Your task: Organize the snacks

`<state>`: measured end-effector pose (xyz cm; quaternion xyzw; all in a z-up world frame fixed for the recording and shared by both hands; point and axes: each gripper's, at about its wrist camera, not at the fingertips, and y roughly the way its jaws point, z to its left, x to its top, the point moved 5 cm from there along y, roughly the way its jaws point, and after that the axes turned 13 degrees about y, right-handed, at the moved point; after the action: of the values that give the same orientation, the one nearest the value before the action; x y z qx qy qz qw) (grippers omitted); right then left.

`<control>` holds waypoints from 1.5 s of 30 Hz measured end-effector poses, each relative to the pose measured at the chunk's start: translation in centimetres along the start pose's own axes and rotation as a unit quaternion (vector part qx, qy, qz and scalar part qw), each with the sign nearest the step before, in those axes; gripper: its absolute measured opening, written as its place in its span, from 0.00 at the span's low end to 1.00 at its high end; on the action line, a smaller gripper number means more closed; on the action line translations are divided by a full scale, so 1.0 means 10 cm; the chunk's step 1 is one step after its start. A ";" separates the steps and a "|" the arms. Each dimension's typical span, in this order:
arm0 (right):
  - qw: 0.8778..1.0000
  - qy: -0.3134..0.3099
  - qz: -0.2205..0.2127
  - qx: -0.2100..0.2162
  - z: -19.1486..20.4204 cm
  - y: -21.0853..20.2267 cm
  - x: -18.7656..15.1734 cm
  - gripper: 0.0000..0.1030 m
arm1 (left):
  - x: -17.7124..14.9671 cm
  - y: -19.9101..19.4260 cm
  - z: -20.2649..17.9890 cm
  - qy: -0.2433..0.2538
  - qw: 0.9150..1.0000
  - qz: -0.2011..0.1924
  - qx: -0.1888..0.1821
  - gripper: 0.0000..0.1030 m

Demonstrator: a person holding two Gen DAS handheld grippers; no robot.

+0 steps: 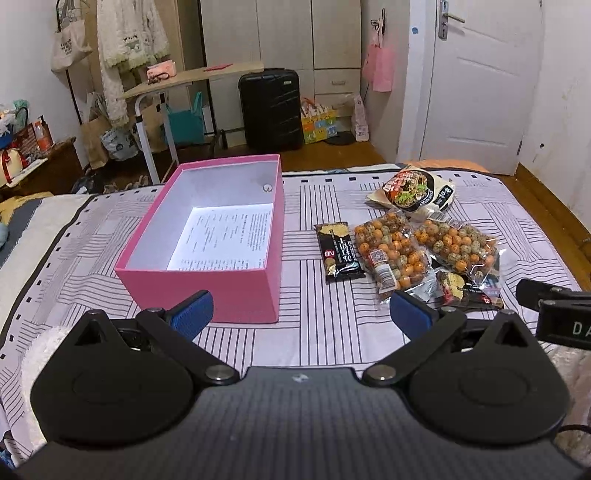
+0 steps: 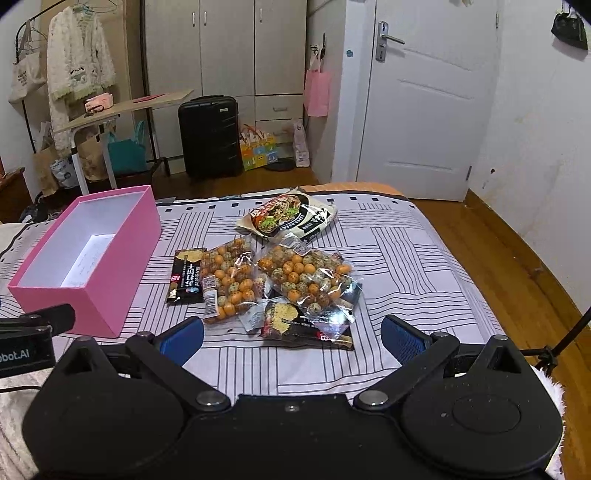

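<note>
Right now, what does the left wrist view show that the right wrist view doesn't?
Only the left wrist view shows the printed sheet on the floor of the pink box legibly, a round hole in the box's far wall, and the open left gripper. Only the right wrist view shows the dark bag hanging on the wall and the open right gripper. Both show the box, the snack packets on the striped bedsheet, the black suitcase and the white door.

Pink box [image 1: 207, 284] showing white inside; bedsheet [image 1: 332, 332] wearing black-lined lilac; snack bags [image 2: 229, 280] displaying orange-green balls; black bar wrapper [image 1: 338, 253].
</note>
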<state>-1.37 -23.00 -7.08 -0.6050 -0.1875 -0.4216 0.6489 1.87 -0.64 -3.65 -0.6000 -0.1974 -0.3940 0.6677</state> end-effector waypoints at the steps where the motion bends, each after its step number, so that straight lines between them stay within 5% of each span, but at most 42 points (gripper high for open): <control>1: 1.000 0.001 0.000 -0.001 0.00 0.00 -0.01 1.00 | 0.00 0.00 0.00 0.001 1.000 -0.002 0.002 1.00; 25: 1.000 -0.008 -0.008 -0.006 0.01 -0.03 -0.04 1.00 | -0.03 0.01 -0.08 0.009 1.000 -0.013 0.000 1.00; 31: 1.000 -0.013 -0.015 0.003 0.03 -0.02 -0.05 1.00 | 0.00 0.01 -0.03 -0.012 1.000 -0.005 -0.025 1.00; 40: 0.985 -0.114 -0.077 0.101 0.19 0.06 0.39 1.00 | 0.28 0.17 0.05 -0.011 0.996 0.003 -0.092 0.97; 42: 0.981 -0.156 -0.057 0.103 0.27 0.23 0.53 1.00 | 0.47 0.23 0.06 0.000 0.995 0.001 -0.104 0.97; 45: 0.963 -0.223 0.034 0.149 0.45 0.55 0.62 0.95 | 0.76 0.42 0.03 0.014 0.992 0.017 -0.124 0.89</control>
<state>7.66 -21.20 -5.00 -0.5861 -0.3679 -0.2210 0.6872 9.83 -2.73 -0.72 -0.6761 -0.1271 -0.4122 0.5973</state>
